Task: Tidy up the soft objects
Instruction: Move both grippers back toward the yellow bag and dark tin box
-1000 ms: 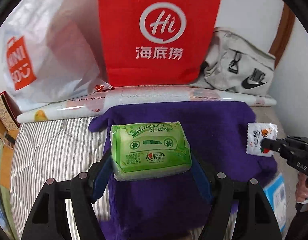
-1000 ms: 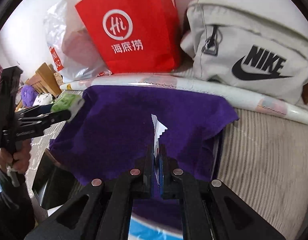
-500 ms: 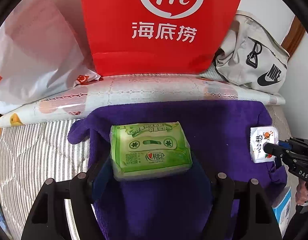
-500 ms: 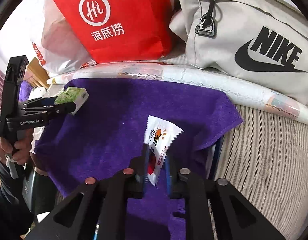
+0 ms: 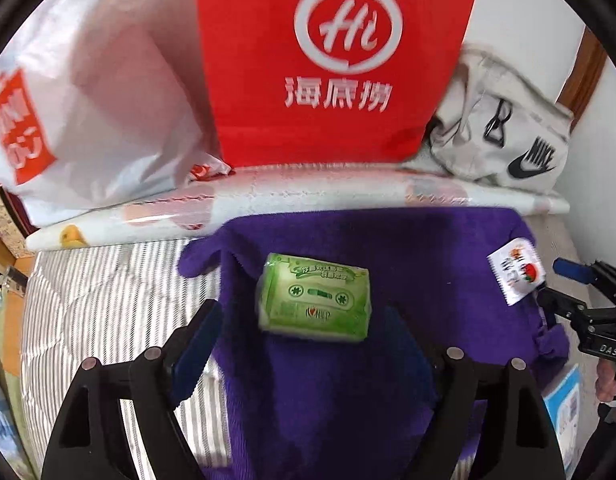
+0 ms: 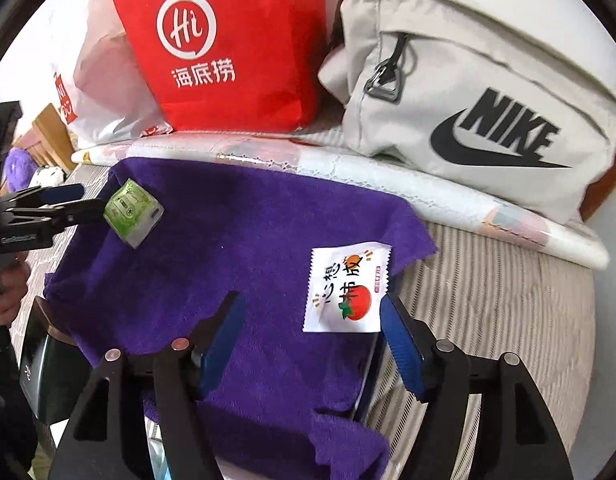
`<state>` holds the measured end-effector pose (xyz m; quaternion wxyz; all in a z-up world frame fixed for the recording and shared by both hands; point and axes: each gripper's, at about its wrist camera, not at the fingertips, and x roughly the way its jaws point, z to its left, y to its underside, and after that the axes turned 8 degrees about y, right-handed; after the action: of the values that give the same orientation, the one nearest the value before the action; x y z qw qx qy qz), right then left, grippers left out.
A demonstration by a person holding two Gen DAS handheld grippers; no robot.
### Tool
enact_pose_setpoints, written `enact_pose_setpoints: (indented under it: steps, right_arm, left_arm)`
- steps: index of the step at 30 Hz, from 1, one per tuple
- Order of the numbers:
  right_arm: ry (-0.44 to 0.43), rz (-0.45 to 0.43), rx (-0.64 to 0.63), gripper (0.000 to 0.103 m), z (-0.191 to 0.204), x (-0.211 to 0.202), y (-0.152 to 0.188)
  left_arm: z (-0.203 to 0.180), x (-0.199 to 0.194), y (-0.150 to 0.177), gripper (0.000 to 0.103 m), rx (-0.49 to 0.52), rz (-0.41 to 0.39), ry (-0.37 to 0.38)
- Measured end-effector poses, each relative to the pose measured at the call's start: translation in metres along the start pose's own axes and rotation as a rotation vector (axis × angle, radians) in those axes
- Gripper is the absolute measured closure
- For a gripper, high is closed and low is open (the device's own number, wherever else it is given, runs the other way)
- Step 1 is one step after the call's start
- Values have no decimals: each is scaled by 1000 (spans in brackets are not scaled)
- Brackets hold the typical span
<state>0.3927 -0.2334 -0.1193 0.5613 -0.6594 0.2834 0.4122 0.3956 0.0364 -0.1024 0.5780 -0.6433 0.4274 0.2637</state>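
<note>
You are at the letting-go step on both sides. In the left wrist view your left gripper (image 5: 303,320) stands wide with its jaws opening; the green tissue pack (image 5: 314,297) sits just ahead of the fingers at the centre of the frame, clear of both pads, over the purple towel (image 5: 428,264). The pack is blurred, so it may be dropping or already resting on the cloth; I cannot say which.

In the right wrist view your right gripper (image 6: 312,328) is also opening. The white snack sachet (image 6: 346,288) lies flat on the towel between the fingers, close against the blue pad on the right side of the frame, and not pinched.

The red bag (image 5: 336,60), the white plastic bag (image 5: 87,92) and the grey pouch (image 6: 488,92) fill the top of both frames, behind the towel.

Next, I judge, you should draw both tools straight back without dragging the cloth, taking care that the right pad does not catch the sachet's edge, then look for whatever soft item remains to be gathered.
</note>
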Motion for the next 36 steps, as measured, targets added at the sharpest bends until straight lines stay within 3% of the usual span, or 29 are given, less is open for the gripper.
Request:
enact_pose_setpoints:
  steps: [7,9,14,20,23,30,34,36]
  right_arm:
    - [-49,-145,48,31,1,-57,28]
    - [-28,-180,54,31,6,-73,39]
    - [25,-195,41,31,17,-106,72]
    - [30,-187,64,31,32,-134,120]
    - [8,-204,41,31,47,-150,147]
    - [-52,-220,-22,31,83,-169,198]
    - [-64,-206,-18,31,92,-168,225]
    - [-52,-200,5,31,90,-166,238]
  left_arm:
    - [2,-51,29,22,-41,-42,18]
    - [-3,-66,43,22,-39,-44,19]
    - [-13,-100,80,23,-38,-59,58]
    - [-38,-128,133,23,15,-77,87]
    - [-49,-136,161,23,47,-83,76]
    - [-63,-138,216,23,68,-46,133]
    - [-84,-142,243,29,144,-39,227]
    - [-99,-140,252,29,219,-56,224]
